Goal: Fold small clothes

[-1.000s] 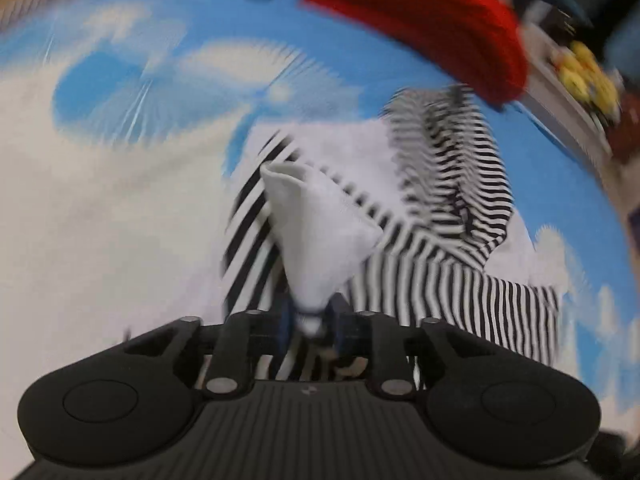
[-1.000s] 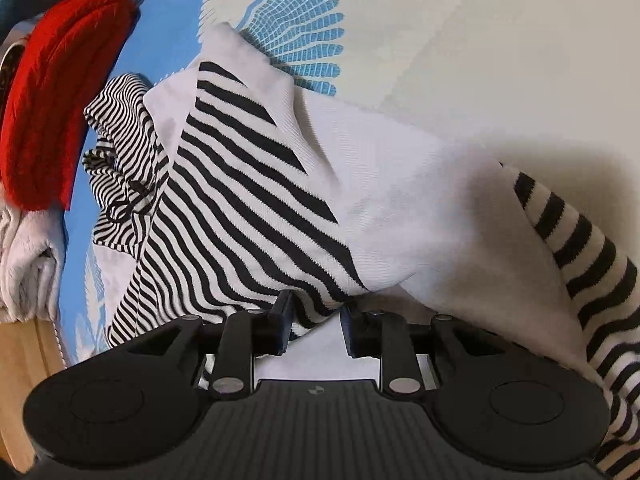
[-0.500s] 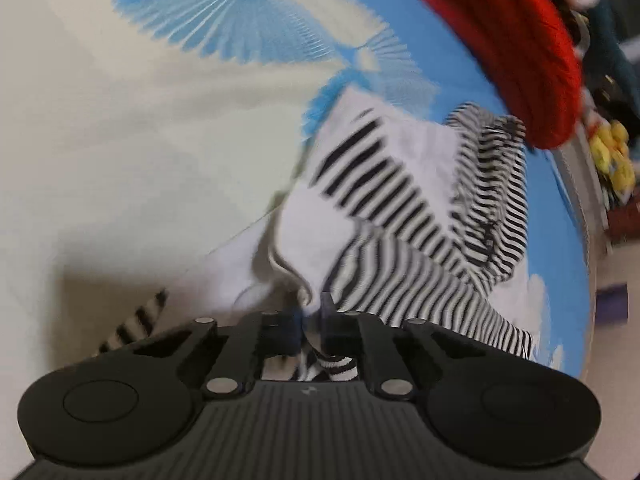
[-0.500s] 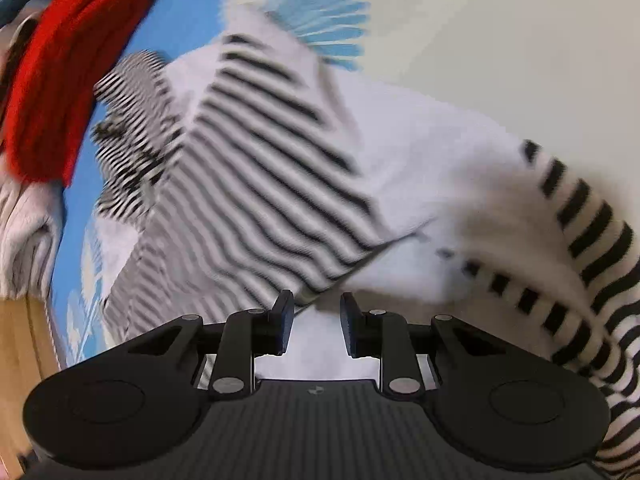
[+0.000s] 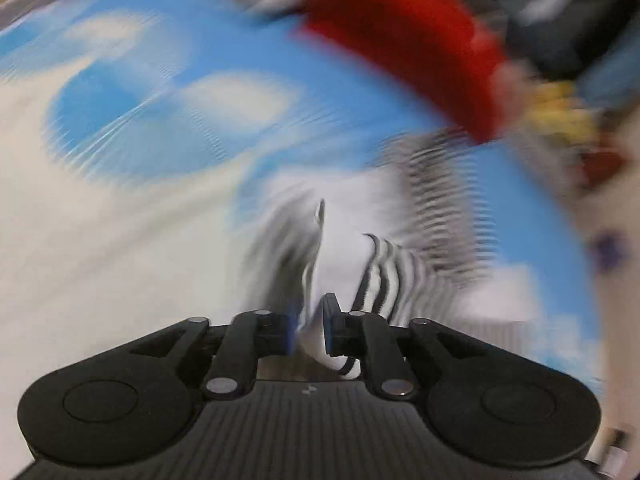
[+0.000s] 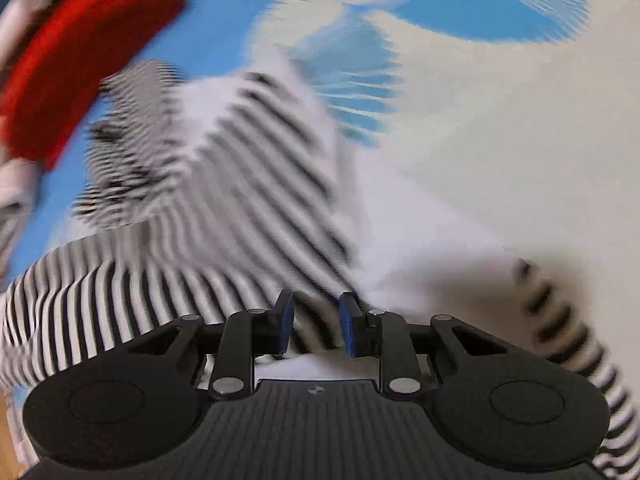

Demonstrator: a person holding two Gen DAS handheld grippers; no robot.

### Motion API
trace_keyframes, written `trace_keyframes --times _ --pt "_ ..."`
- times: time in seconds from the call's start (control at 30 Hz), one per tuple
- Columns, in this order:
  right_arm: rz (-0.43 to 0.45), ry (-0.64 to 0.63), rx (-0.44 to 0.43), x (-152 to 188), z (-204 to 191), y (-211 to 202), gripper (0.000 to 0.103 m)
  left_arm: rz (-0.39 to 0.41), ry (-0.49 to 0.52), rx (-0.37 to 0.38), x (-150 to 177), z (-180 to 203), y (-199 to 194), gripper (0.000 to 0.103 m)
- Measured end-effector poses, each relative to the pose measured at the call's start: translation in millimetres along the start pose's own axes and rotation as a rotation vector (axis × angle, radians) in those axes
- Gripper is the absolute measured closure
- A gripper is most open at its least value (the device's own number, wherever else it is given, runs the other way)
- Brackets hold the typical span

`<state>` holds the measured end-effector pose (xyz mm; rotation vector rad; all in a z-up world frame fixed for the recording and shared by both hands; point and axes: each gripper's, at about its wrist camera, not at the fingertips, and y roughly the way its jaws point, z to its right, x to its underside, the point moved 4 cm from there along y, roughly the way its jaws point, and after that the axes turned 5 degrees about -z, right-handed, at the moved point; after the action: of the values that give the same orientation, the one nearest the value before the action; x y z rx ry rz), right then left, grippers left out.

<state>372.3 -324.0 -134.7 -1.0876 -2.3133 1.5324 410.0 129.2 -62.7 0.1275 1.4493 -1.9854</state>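
Black-and-white striped cotton garment (image 6: 248,216) stretches ahead of both grippers: left gripper (image 5: 308,330) opening around a fold, right gripper (image 6: 316,330) closing over its hem.

Striped top (image 6: 248,216): soft knit cloth, matt, black-and-white, plain white panels. Red garment (image 6: 76,52) at 10 o'clock: thick fuzzy knit, rough. Sheet (image 6: 500,152): smooth printed cloth, blue and cream, matt. Right gripper (image 6: 316,326) and left gripper (image 5: 308,330): matt black ribbed plastic, shiny metal pins, blue rubbery pads (image 6: 350,330). Both views blurred
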Motion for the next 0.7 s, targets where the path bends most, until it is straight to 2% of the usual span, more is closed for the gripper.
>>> trace_keyframes --times 0.07,0.13,0.2,0.27,0.33,0.4,0.43,0.5,0.53,0.6,0.63,0.67,0.7 --pt "0.000 -0.016 0.010 -1.7 -2.4 -2.3 0.085 0.020 -0.024 -0.029 -3.1 -6.6 -0.3 0.089" --pt "0.042 -0.038 0.037 0.1 -7.9 -10.0 0.085 0.075 0.031 -0.007 -7.8 5.1 -10.0 0.089" --pt "0.090 -0.060 0.021 -0.5 -15.4 -16.8 0.080 0.101 0.087 0.031 -5.5 16.6 -12.2 0.083" --pt "0.095 -0.104 -0.050 -2.8 -24.8 -16.8 0.079 0.052 0.105 0.052 1.2 22.5 1.3 0.083" --pt "0.068 -0.159 -0.084 -3.3 -32.1 -12.0 0.078 -0.048 0.076 0.049 10.3 18.3 26.0 0.081" --pt "0.050 -0.168 -0.009 -8.5 -23.1 -2.9 0.078 -0.165 0.029 -0.012 22.3 5.7 51.7 0.081" --pt "0.040 -0.145 0.030 -10.8 -16.2 1.4 0.082 -0.195 0.011 -0.045 26.3 -1.3 59.5 0.084" --pt "0.024 -0.081 0.002 -15.4 -9.8 -1.7 0.083 -0.170 0.014 -0.054 23.5 0.6 54.4 0.082" --pt "0.033 -0.098 0.010 -16.2 -14.5 -6.5 0.079 -0.147 0.041 -0.049 21.2 7.3 49.2 0.081" --pt "0.094 -0.177 -0.003 -14.5 -27.8 -18.3 0.074 -0.080 0.104 -0.031 17.2 20.9 38.9 0.065" --pt "0.111 -0.222 -0.008 -14.6 -33.8 -19.6 0.069 -0.063 0.131 -0.030 16.9 25.5 37.3 0.059" --pt "0.111 -0.270 -0.007 -13.2 -38.9 -18.3 0.065 -0.064 0.150 -0.039 18.4 30.4 39.0 0.049" --pt "0.090 -0.296 0.006 -12.5 -40.2 -13.4 0.060 -0.084 0.159 -0.053 20.4 33.0 45.9 0.046"
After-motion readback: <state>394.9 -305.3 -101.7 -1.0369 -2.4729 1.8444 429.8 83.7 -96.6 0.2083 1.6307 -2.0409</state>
